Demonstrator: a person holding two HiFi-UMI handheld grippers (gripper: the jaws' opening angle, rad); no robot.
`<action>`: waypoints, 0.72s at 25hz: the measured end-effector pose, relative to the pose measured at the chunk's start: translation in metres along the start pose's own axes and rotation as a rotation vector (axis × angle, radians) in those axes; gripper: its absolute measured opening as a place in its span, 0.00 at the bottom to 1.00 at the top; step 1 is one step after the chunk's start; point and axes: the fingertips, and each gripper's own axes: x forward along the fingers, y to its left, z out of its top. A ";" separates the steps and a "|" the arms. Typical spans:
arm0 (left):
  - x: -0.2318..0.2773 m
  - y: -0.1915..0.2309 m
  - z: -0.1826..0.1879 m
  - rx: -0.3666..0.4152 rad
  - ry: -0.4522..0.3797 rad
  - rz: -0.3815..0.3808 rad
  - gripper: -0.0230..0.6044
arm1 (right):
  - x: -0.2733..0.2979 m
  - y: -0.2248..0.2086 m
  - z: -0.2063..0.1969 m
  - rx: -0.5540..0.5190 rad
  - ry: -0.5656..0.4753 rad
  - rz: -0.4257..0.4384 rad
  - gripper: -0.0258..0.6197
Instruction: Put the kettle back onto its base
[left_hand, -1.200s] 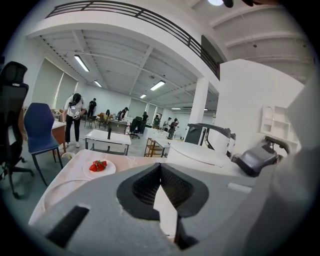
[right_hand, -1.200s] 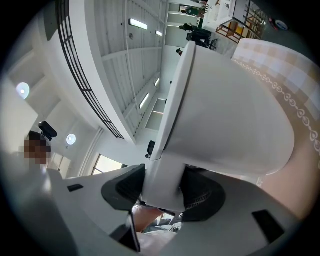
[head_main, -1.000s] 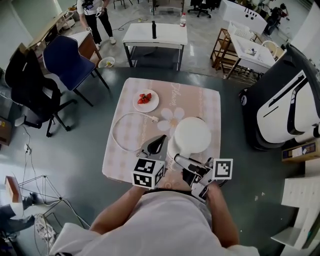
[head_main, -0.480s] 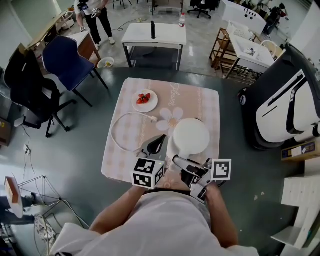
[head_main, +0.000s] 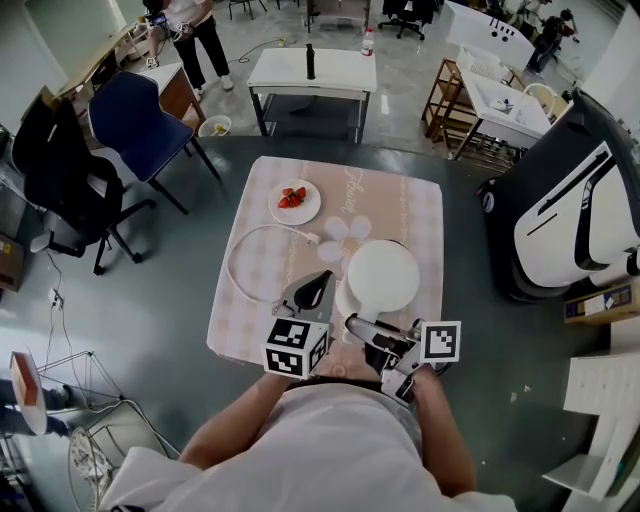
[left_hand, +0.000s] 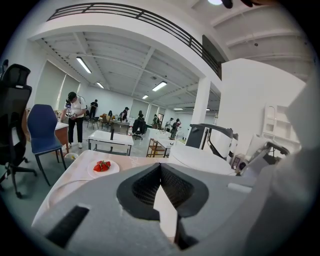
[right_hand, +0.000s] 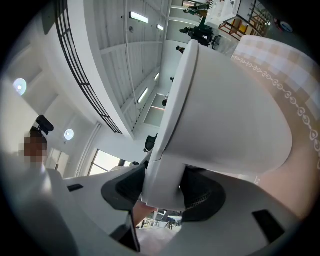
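Right gripper (right_hand: 162, 189) is clamping on the kettle handle (right_hand: 169, 150); I'm seeing both dark pads pressed against the white handle in the right gripper view. Left gripper (left_hand: 160, 166) is sitting with its jaws pressed together, pinching nothing, just left of the kettle (head_main: 382, 276) and low over the table (head_main: 400, 200).

Progress: I'm judging this as mid-to-late. The kettle is over the near right part of the table, body close to the checked cloth. I'm not finding a separate base anywhere on the cloth. The white cable (head_main: 236, 262) is looping from the middle of the table back toward the kettle and passing under the left gripper (head_main: 314, 288), so I'm guessing the base is hidden under the kettle. I can't tell whether it's fully seated or hovering just above. What's left, as I'm reading it: confirm it's sitting flat, then let go with the right gripper (head_main: 366, 330).

Kettle look: all white, smooth, matte. From the head view it's a wide round flat lid. From the right gripper view the kettle (right_hand: 235, 115) has a rounded, swelling body and a flat slab handle. No spout is showing from either angle.

A plate of strawberries (head_main: 295, 201) is sitting well apart at the far left of the table.
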 end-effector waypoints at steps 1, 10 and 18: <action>0.000 0.000 0.000 0.000 0.000 -0.001 0.05 | 0.000 0.000 -0.001 0.001 -0.002 0.003 0.33; -0.002 -0.006 0.003 0.007 -0.008 -0.023 0.05 | 0.001 -0.002 -0.008 -0.030 0.013 0.000 0.33; -0.006 -0.015 0.012 0.025 -0.024 -0.052 0.05 | -0.006 -0.001 -0.009 -0.071 -0.005 -0.045 0.35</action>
